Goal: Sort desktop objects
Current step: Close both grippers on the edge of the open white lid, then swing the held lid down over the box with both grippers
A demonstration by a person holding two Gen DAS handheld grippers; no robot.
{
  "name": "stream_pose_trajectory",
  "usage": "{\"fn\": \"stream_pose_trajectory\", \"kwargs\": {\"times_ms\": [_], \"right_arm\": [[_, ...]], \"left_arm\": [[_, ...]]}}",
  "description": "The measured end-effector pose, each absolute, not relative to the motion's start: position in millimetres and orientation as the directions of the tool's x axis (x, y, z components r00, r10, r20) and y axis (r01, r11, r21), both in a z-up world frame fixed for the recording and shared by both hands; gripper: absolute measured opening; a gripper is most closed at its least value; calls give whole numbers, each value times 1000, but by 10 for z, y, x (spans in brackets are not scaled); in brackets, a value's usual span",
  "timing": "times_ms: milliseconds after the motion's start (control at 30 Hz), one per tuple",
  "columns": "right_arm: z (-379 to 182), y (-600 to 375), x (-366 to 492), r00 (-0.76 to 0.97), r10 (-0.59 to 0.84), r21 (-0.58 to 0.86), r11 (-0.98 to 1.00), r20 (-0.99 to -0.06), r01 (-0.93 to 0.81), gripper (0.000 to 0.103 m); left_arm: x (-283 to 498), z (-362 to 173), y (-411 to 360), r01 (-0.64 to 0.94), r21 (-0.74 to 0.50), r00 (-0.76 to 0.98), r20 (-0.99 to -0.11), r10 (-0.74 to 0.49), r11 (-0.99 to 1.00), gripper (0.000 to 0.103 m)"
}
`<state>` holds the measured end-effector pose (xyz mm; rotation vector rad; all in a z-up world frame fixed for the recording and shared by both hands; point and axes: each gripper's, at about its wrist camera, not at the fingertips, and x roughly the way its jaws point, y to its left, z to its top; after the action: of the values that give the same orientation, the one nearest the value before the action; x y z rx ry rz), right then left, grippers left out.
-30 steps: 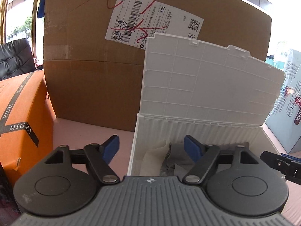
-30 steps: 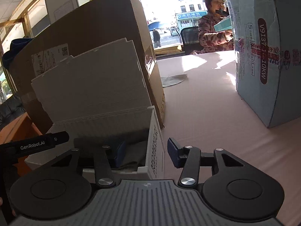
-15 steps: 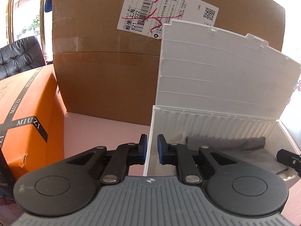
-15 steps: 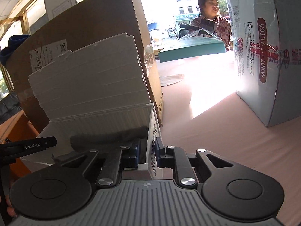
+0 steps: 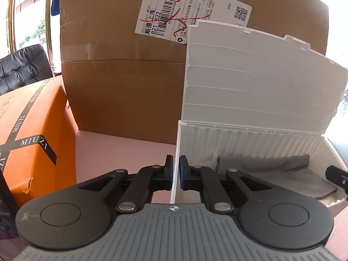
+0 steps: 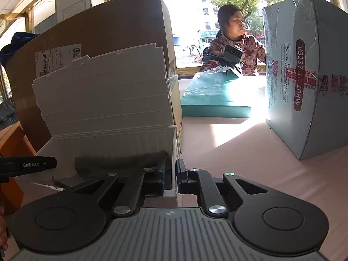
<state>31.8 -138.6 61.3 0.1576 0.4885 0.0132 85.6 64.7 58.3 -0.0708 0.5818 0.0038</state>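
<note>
On the pink table [image 6: 250, 152], the left gripper [image 5: 176, 175] was clenched on the left side wall of the white storage box [image 5: 250, 139]; its 2 blue-padded fingers [image 5: 168, 171] pressed the thin wall from either side, 1 outside, 1 inside; the right gripper [image 6: 170, 178] was clamped likewise on the box's right wall, near the front corner. The box stood open, its ribbed lid [image 5: 261, 76] upright at 12 o'clock against the large brown carton [image 5: 121, 82]; inside lay a grey cloth [image 5: 282, 174], crumpled along the back wall, with something pale beneath it that could not be made out. At 9 o'clock of the box stood an orange carton [image 5: 32, 134], apart from it; at 2 o'clock, well apart, a pale blue carton [image 6: 304, 76]; a teal flat box [image 6: 215, 97] lay at 1 o'clock, a seated person [image 6: 235, 43] behind it.
</note>
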Motion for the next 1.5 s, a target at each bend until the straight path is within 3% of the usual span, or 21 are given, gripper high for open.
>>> {"fn": "stream_pose_trajectory", "kwargs": {"times_ms": [667, 967, 1300, 1500], "right_arm": [[626, -1512, 252, 884, 31, 212, 974, -467, 78, 7], [722, -1633, -45, 901, -50, 222, 962, -431, 160, 7], [812, -1943, -765, 904, -186, 229, 930, -386, 289, 7], [767, -2083, -1161, 885, -243, 219, 911, -397, 348, 7]], "left_arm": [[891, 606, 616, 20, -68, 837, -545, -54, 997, 2], [820, 603, 504, 79, -115, 827, -547, -129, 990, 3], [434, 663, 69, 244, -93, 826, -501, -257, 965, 3], [205, 634, -178, 314, -67, 802, -516, -303, 947, 3]]}}
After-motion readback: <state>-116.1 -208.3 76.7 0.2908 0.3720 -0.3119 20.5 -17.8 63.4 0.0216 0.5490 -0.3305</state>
